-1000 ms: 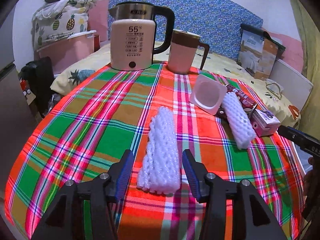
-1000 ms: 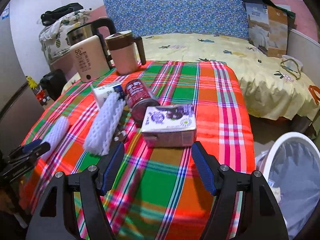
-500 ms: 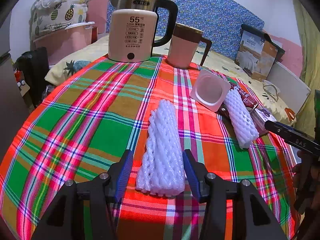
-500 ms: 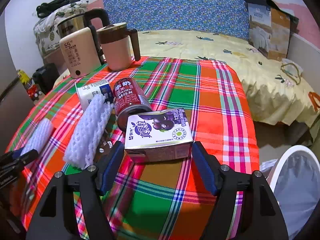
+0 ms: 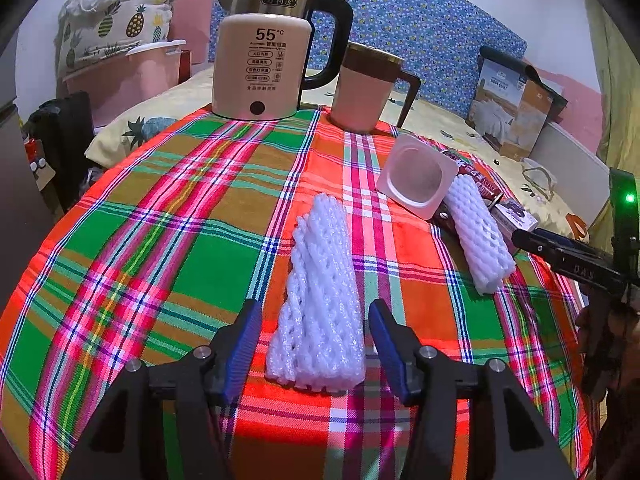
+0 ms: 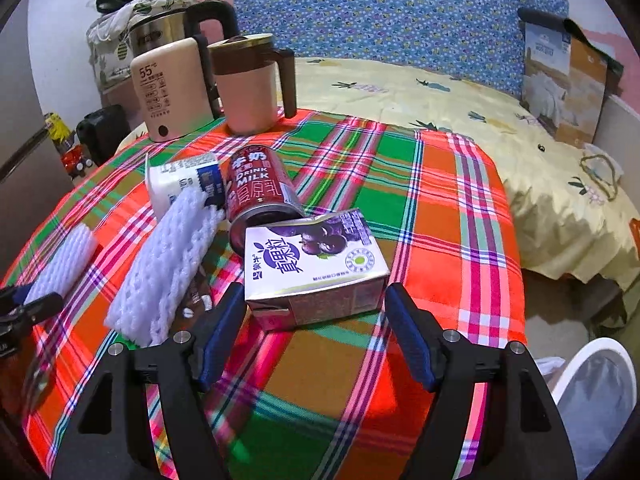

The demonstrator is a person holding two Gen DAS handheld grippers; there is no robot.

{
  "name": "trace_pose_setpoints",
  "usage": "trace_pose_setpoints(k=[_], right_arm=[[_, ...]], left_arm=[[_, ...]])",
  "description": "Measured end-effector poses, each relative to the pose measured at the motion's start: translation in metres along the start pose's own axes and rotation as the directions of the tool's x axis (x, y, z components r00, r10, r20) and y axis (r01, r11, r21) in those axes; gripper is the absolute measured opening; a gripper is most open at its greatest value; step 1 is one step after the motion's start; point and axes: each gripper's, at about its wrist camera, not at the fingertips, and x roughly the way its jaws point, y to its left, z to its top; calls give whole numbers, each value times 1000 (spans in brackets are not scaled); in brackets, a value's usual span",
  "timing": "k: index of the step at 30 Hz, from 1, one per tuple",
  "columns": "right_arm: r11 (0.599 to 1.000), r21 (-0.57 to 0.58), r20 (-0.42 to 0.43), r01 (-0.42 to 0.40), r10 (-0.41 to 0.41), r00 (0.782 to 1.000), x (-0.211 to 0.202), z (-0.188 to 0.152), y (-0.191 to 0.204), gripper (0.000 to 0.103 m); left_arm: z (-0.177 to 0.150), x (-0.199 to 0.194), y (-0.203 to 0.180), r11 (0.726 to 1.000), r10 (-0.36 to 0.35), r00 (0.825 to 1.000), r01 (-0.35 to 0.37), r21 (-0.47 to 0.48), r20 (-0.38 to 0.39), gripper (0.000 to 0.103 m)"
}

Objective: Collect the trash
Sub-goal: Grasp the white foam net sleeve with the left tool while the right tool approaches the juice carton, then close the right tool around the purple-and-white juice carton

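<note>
As both grippers have closed in, left gripper straddles foam net, right gripper brackets milk carton; jaws wide, nothing gripped — grasps look imminent.

White foam net on a red-green plaid worktop; purple-white carton, red can, blue floral headboard.
</note>
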Motion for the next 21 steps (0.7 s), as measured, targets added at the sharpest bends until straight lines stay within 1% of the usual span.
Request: trace_pose_setpoints(k=[6,7,8,9,10,11,13,15,17,18,19,21], right_arm=[[999,14,-11,-40,40,999,5,2,-3,72],[999,20,-9,-44,44,999,4,2,-4,66],[998,29,0,-50,50,999,2,1,-5,53],[998,38,7,-58,58,998,-1,0,-5,46],[997,45,10,-56,55,998,-3,-1,-6,37],[998,47,13,-51,51,999,-5,-2,-6,33],[997,54,11,-54,53,999,-8,-5,-6,31],[996,63,7,-60,60,998,-13,-11,-7,30],[997,79,-4,-22,22,1000,-15,-15,-11,30],[994,108,4,10,-10,1000,-18,-16,-15,30],[991,130,19,18,-20,1000,-21,-16,-18,31],[984,179,54,5,-15,998,-27,-13,-21,50]], left_arm=[[-1,2,-3,1000,0,1000,0,17,-2,55],[-1,2,-3,1000,-1,1000,1,21,-2,55],[-1,2,-4,1000,-2,1000,2,27,-2,51],[-2,1,-5,999,0,1000,0,34,-3,48],[-2,2,-7,999,6,1000,-6,43,-4,42],[-3,2,-8,999,3,1000,-3,49,-5,35],[-4,1,-11,998,-1,1000,1,68,-2,32],[-6,0,-16,996,0,1000,0,87,-1,30],[-8,-1,-21,995,2,1000,-2,99,0,30],[-9,0,-22,995,2,1000,-2,99,-1,30],[-9,0,-22,995,5,1000,-5,99,0,30],[-8,0,-22,995,5,1000,-5,96,-1,30]])
